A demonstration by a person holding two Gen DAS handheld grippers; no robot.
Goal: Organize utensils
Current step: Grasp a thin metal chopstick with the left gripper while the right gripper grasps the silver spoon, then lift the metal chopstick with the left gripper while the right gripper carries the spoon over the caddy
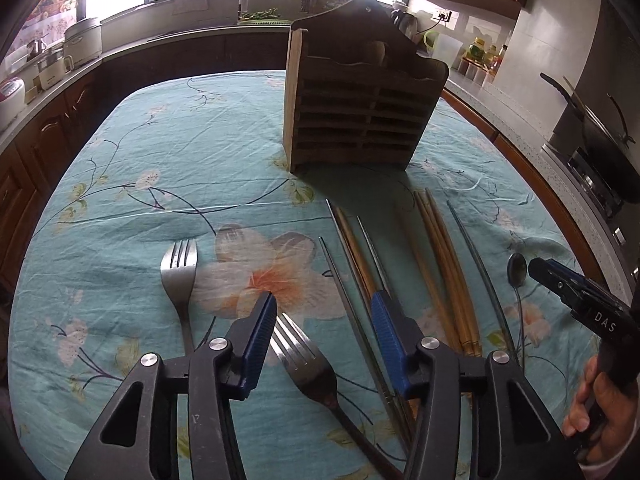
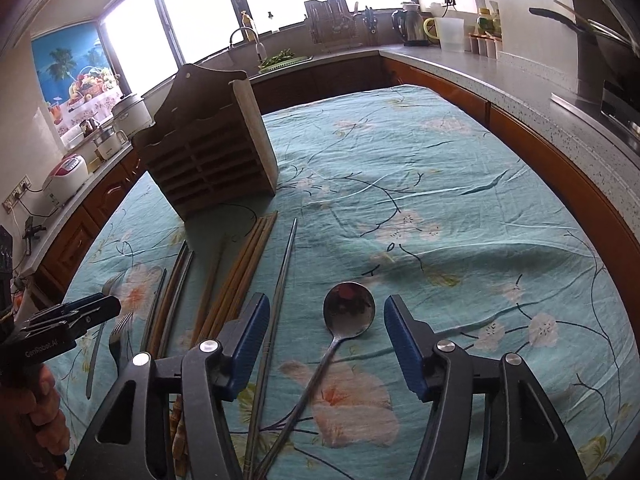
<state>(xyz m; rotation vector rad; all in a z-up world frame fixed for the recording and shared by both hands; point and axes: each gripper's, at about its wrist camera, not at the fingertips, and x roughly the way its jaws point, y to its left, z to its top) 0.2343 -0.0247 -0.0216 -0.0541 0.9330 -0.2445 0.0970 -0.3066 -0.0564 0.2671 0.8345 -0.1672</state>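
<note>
Two forks (image 1: 179, 276) lie leftmost on the floral tablecloth (image 1: 120, 208); left gripper (image 1: 324, 304) hovers spread above the nearer one, likely lining up a pick; chopsticks (image 1: 444, 256) mid-row before the wooden slotted holder (image 1: 360, 120); right gripper (image 2: 326, 310) gapes empty, straddling the spoon (image 2: 349, 314)
</note>
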